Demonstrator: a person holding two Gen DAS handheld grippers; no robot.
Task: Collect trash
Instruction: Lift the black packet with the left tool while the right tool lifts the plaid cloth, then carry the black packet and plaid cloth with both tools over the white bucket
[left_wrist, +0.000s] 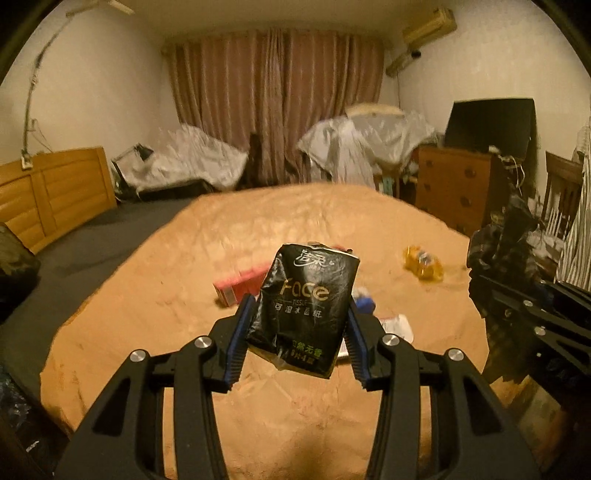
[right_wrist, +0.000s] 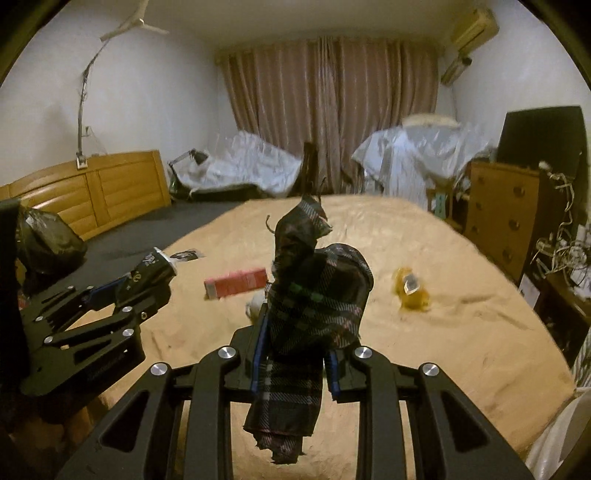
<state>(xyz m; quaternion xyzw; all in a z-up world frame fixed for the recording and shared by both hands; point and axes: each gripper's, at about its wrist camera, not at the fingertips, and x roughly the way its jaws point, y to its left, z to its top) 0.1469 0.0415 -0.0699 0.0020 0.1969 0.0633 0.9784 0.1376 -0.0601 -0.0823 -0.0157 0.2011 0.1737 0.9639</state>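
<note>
The left gripper (left_wrist: 299, 325) is raised at the near left, jaws clamped on a black tissue pack (left_wrist: 304, 310). The right gripper (right_wrist: 295, 354), level beside it, pinches plaid cloth (right_wrist: 314, 302).

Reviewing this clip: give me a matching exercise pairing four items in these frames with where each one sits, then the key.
Things:
1. black tissue pack
2. plaid cloth
3. red box
4. yellow wrapper

Places:
A. lying on the bed, right of the plaid cloth
B. clamped in the right tongs
C. clamped in the left tongs
D. lying on the bed, left of the plaid cloth

Pairs: 1-C, 2-B, 3-D, 4-A
</note>
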